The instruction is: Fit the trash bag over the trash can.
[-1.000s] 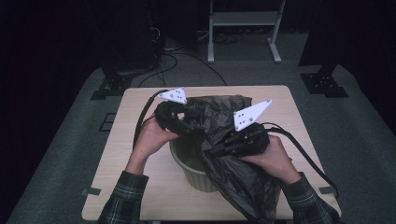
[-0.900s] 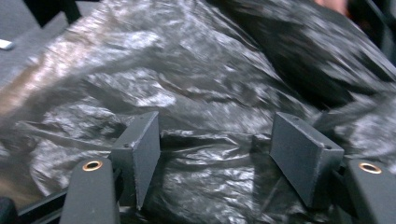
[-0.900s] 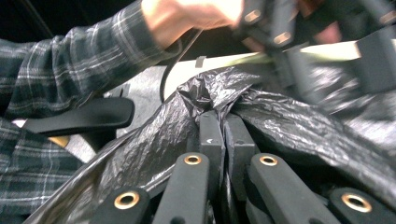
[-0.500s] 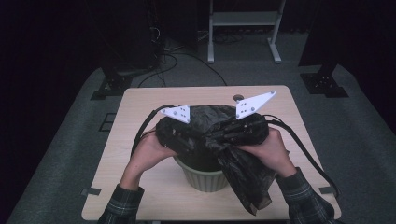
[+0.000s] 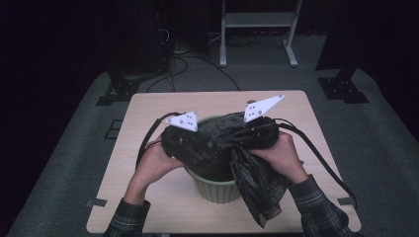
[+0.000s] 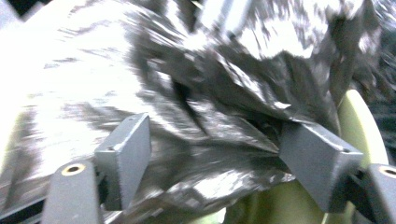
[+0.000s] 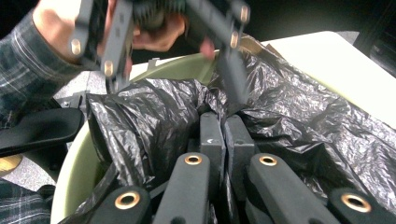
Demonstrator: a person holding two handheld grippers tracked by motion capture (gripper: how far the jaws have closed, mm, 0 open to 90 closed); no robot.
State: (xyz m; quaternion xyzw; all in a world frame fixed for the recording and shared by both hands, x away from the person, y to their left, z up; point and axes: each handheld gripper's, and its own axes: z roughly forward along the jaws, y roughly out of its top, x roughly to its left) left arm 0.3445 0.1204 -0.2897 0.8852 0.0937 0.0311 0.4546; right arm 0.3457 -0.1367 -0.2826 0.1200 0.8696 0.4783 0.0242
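One black bin bag [image 5: 237,148] is being fitted into a pale green bin [image 5: 217,190] that stands near the front middle of the tabletop [image 5: 148,108]; part of the bag sits bunched over the bin's mouth, and a long fold hangs down the bin's right side to the tabletop. My guess at the risk: the film is thin and slippery, so if the two hands pull apart before the edge is folded over the rim, the bag could slide off the far rim, drop into the bin in a heap, or tear at the pinched spot. The light bin might also tip or skid if it is dragged sideways. The right gripper [image 7: 223,123] has its jaws pressed together on a pleat of the bag, above the right part of the bin. The left gripper [image 6: 212,154] has just been opening; its jaws stand apart with crumpled film between them, apparently loose rather than pinched, beside the bin's rim.
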